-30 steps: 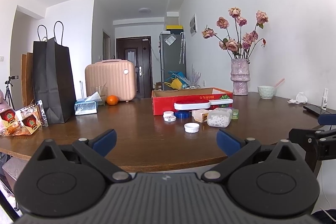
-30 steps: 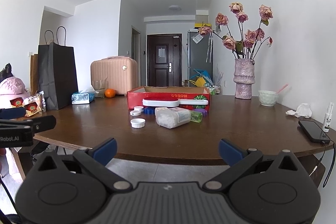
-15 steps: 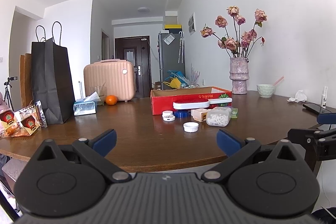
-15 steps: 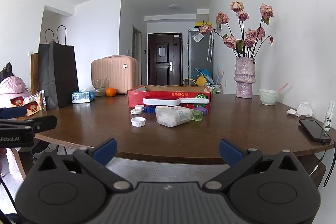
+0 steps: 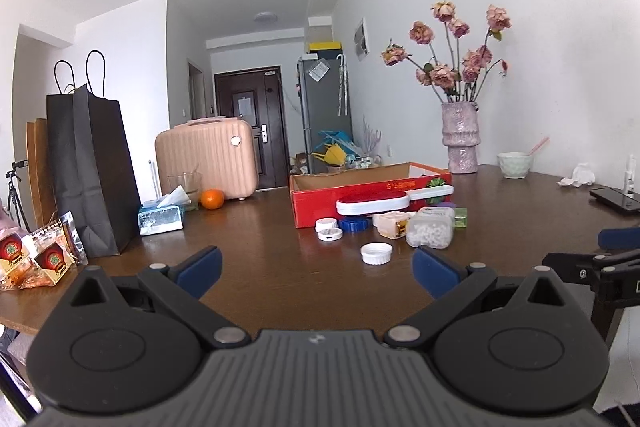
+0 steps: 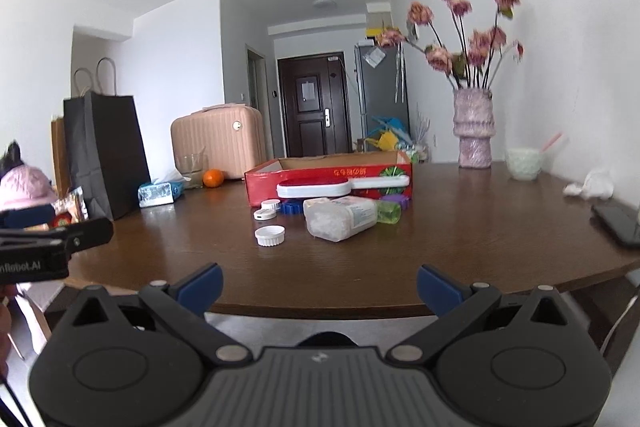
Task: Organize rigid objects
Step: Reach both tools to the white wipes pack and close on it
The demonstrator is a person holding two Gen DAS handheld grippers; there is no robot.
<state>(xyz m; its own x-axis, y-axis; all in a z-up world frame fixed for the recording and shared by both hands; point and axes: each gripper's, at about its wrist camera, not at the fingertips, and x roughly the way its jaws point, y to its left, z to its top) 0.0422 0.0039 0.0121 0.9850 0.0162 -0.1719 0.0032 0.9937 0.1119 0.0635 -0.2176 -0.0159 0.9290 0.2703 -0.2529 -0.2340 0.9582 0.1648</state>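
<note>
Both tongs, left tongs [image 5: 316,273] and right tongs [image 6: 319,285], gape wide and empty off the worktop's [image 6: 460,243] near edge, presumably before collecting the clutter beside the red box [image 6: 328,173].

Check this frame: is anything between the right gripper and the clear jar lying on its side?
Nothing visible. The right gripper is open, back at the table's near edge, and only bare wood lies between it and the clear jar. The white cap sits left of that line.
</note>
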